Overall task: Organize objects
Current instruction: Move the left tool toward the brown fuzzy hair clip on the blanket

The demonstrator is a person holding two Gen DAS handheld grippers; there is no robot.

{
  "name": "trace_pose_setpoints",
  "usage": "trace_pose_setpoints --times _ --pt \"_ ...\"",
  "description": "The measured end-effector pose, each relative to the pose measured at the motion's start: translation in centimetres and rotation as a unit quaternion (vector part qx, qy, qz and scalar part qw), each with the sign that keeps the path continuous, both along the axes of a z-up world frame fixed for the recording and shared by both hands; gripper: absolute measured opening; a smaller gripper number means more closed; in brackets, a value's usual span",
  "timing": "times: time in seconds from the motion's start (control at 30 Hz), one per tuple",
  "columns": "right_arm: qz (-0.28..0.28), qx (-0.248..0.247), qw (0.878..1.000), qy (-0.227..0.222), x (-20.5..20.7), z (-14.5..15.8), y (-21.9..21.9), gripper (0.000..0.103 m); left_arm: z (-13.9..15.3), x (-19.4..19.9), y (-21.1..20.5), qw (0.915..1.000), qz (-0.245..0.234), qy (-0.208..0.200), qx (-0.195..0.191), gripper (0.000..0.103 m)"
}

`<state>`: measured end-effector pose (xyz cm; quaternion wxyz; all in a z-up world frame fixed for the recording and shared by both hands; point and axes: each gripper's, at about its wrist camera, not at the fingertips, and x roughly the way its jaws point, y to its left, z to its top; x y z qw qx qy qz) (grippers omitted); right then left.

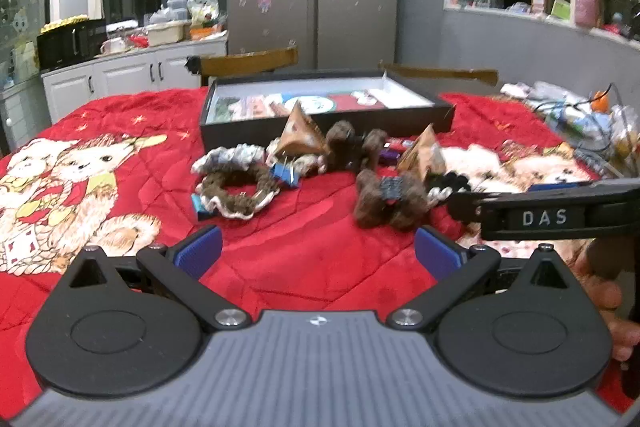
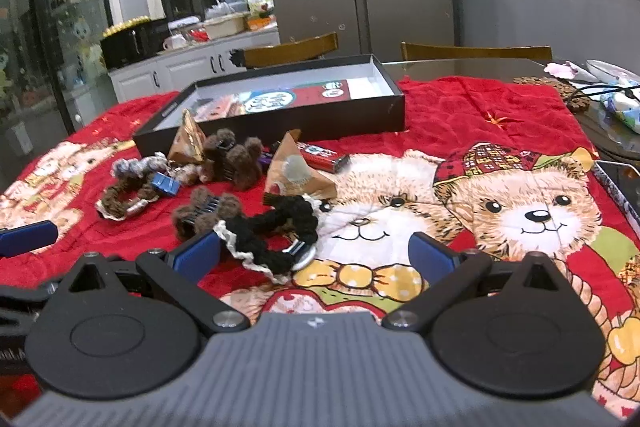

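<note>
While both grippers hovered low over the red bear-print blanket [image 2: 460, 115], the left gripper [image 1: 318, 253] had its blue pads spread wide and empty; the right gripper [image 2: 316, 251] was likewise wide apart and held nothing, its left pad just beside the black scrunchie [image 2: 280, 231]; brown furry hair clips [image 2: 208, 213], a brown-and-grey scrunchie [image 1: 236, 189], two triangular paper packets [image 2: 298, 173] and a red lighter-like item [image 2: 324, 155] lay clustered on the blanket in front of the shallow black box [image 2: 280, 119]; the box held flat printed cards; two wooden chair backs [image 2: 290, 51] stood behind the table.
</note>
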<state>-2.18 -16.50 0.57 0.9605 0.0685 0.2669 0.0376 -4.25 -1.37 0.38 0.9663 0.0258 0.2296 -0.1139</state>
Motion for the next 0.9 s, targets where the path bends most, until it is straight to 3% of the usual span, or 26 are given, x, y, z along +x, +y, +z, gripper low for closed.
trace_pose_setpoints --times 0.17,0.4,0.9 --pt "0.007 0.022 1.0 -0.008 -0.4 0.1 -0.5 0.103 0.1 -0.2 0.3 0.9994 -0.004 -0.009 -0.033 0.103" --pt "0.017 0.058 0.998 -0.027 -1.1 0.2 -1.3 0.103 -0.2 0.2 0.2 0.9995 -0.007 0.015 -0.026 0.103" --pt "0.017 0.069 0.997 -0.033 -1.4 0.3 -1.5 0.103 -0.3 0.4 0.1 0.9993 -0.011 0.023 -0.026 0.103"
